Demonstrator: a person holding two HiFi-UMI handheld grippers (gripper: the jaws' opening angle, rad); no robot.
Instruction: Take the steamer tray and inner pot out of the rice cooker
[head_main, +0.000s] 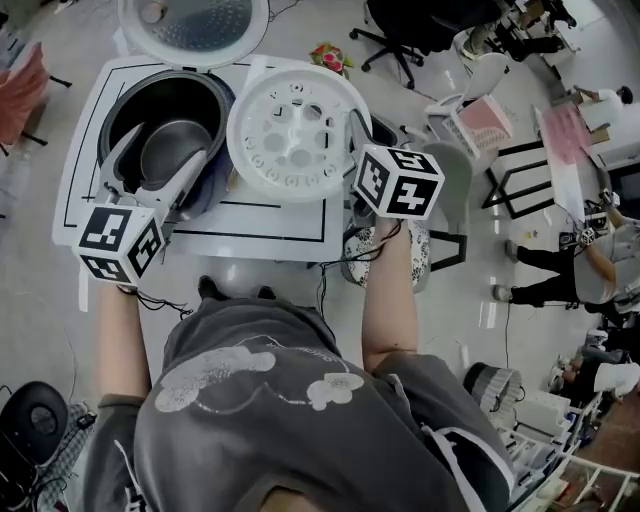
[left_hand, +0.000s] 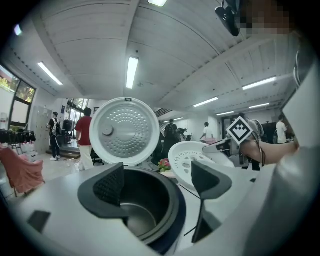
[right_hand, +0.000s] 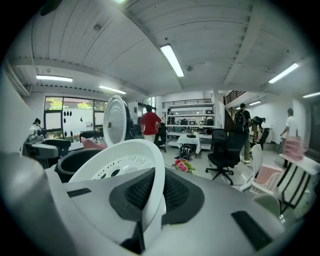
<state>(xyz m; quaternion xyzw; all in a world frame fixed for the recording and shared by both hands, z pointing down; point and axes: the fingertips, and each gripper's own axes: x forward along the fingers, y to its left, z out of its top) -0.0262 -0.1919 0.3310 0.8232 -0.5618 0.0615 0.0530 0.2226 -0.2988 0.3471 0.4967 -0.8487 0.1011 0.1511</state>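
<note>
So here's where we're at: our right gripper (right_hand: 151, 197) is clenched tight on the edge of the white steamer tray (head_main: 290, 130), and in the right gripper view you can see the rim pinched edge-on between the two black pads. The tray is out of the rice cooker (head_main: 165, 78), sitting just to the right of it over the white table (head_main: 270, 220), with its left edge overlapping the cooker's right rim from the head view. It's round with a ring of holes, and from the left gripper view it looks tilted. The inner pot (head_main: 175, 145) is down inside the cooker, shiny metal bottom showing, and the lid (head_main: 195, 25) stands flipped open on the far side. Our left gripper (left_hand: 160, 182) is at the near rim of the cooker with its jaws spread wide and nothing pinched between them; we're just looking through the gap into the pot. Each gripper has its marker cube, left (head_main: 120, 243) and right (head_main: 398, 182). There's a bunch of flowers (head_main: 330, 57) on the floor past the table, and someone in a red shirt (left_hand: 84, 135) standing way off on the far left
</note>
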